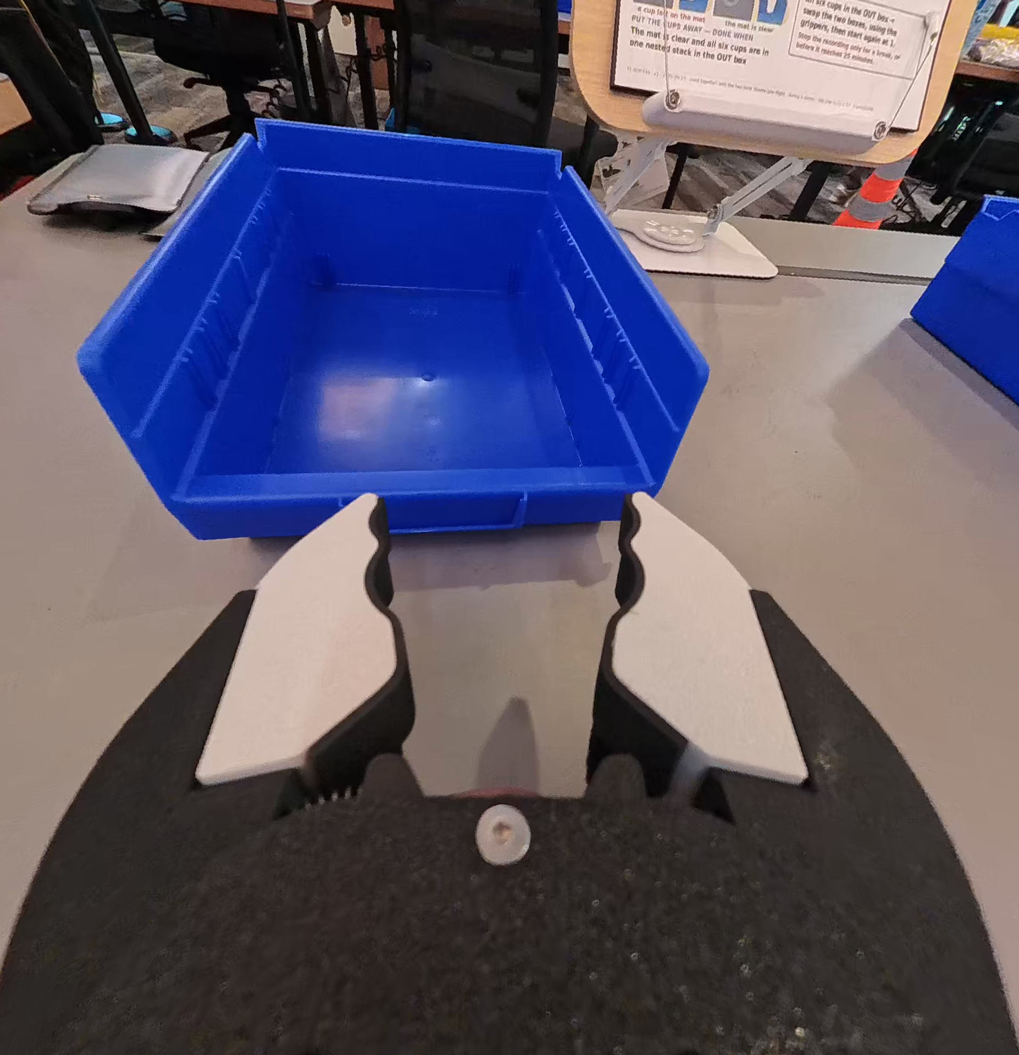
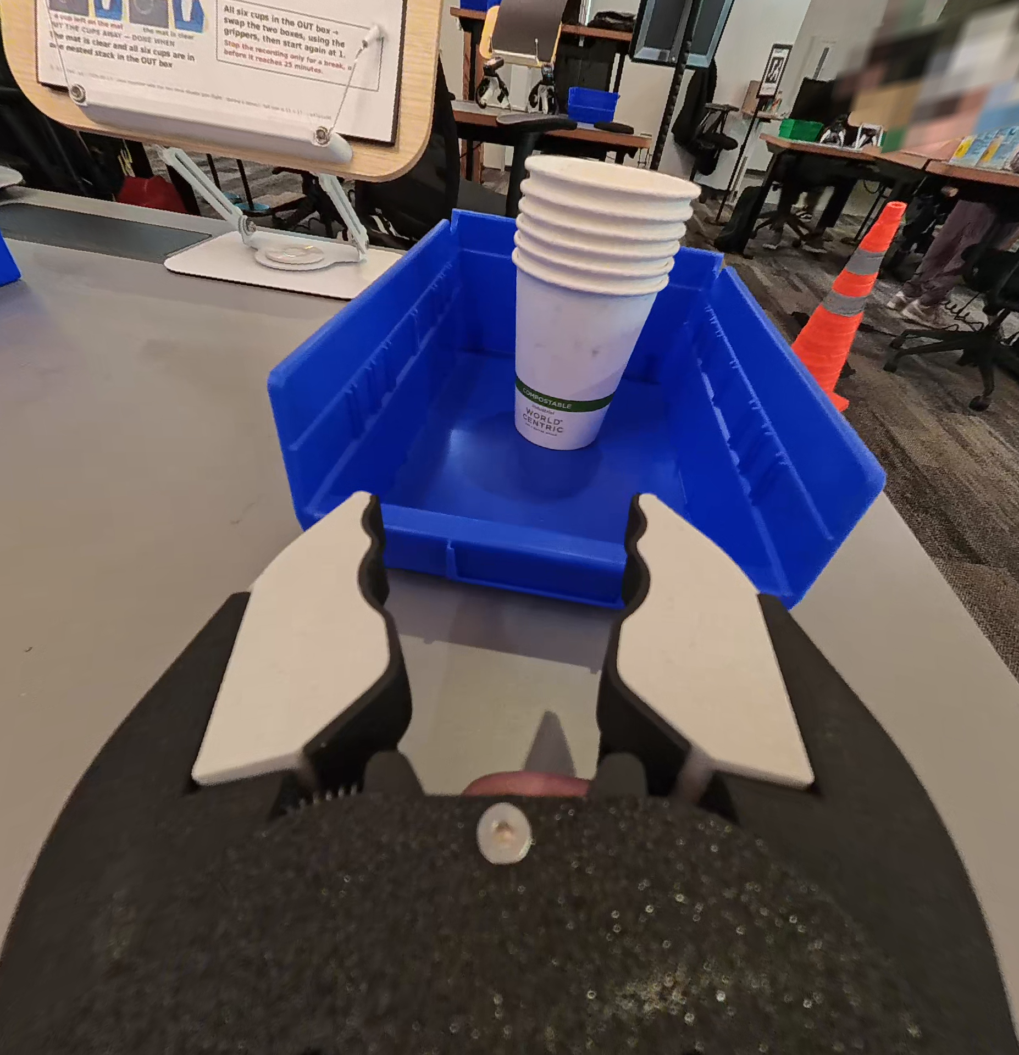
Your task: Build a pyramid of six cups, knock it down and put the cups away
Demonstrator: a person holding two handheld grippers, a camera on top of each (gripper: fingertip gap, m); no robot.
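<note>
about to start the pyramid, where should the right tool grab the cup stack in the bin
Judging by its pose, grip the bare wall just below the bottom rim of the upright cup stack. Come over the low front lip of the blue bin; the right tool is open.

From low over the grey table (image 1: 124,571) we face an empty blue bin (image 1: 393,365) up close. Our right view faces another bin (image 2: 753,411) — both share the document stand (image 2: 221,85).

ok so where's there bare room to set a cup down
The blue bin ahead of the left gripper has a bare floor. Grey table lies open left of the other bin. That bin is crowded only at its far middle, where the cup stack stands.
</note>
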